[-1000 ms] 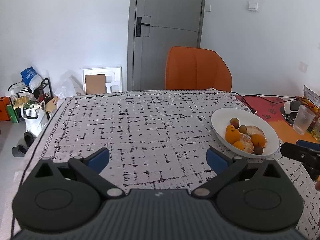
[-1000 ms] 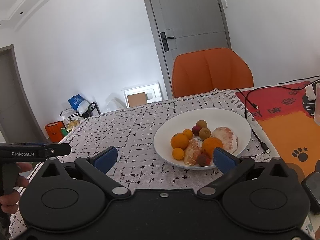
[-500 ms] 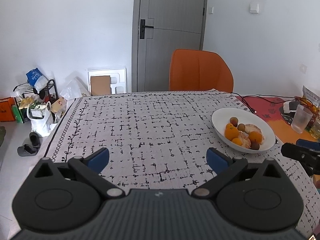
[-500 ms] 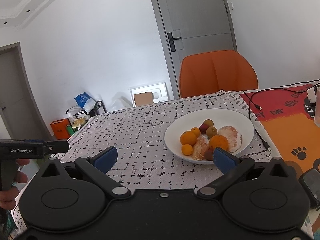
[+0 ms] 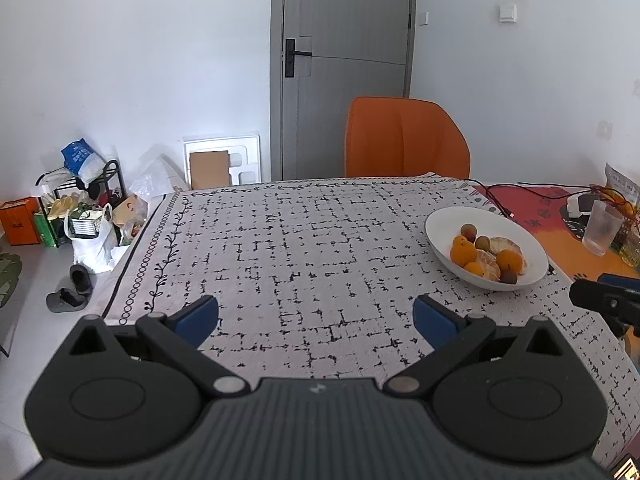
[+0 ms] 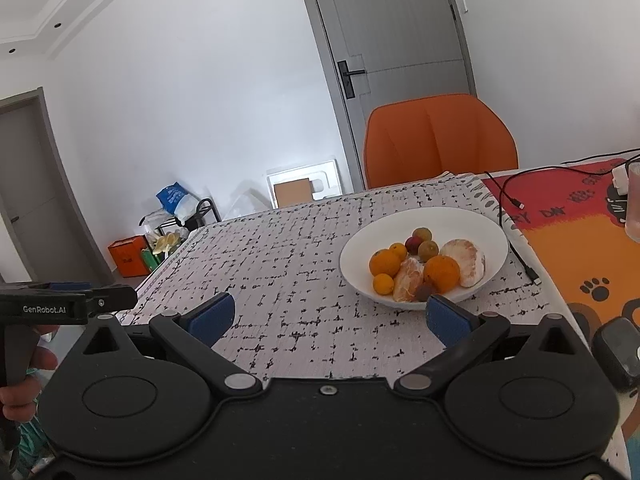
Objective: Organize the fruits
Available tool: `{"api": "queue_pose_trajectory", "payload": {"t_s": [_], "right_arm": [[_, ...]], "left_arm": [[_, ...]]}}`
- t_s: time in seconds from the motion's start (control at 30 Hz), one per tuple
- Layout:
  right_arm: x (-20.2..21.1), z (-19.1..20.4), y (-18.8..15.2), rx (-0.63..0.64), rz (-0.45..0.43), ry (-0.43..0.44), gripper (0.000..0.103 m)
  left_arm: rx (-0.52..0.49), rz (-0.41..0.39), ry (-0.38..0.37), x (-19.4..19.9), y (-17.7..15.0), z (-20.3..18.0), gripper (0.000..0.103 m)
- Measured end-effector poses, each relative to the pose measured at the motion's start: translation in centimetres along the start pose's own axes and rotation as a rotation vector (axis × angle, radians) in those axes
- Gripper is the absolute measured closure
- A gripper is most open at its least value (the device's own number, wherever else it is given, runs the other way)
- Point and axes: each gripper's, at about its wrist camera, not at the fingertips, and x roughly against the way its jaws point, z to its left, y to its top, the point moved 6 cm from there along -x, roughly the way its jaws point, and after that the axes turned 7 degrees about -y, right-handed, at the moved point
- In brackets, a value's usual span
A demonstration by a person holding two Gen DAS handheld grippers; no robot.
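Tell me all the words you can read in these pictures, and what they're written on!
"GenRobot.AI": white letters on the side of the black left gripper, seen from the right wrist camera.
Large dark letters on the red and orange mat: cut off and skewed, not readable for sure.
Print on the blue bag on the floor rack: too small to read.
Print on the orange box: too small to read.
The white bowl has no writing.

a dark fruit (image 6: pixel 425 291) at the bowl's (image 6: pixel 480 224) near rim sits half hidden behind a blue finger, and the glass (image 6: pixel 634 204) is cut by the right edge.
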Motion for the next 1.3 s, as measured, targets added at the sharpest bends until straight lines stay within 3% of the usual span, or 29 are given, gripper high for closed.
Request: {"api": "queue_pose_trajectory", "payload": {"t_s": [1.3], "right_arm": [[0.3, 0.6, -1.1, 0.005, 0.044, 0.014, 0.0]], "left_arm": [[-0.001, 0.031, 0.018, 0.1, -1.6, 0.6, 0.001]]}}
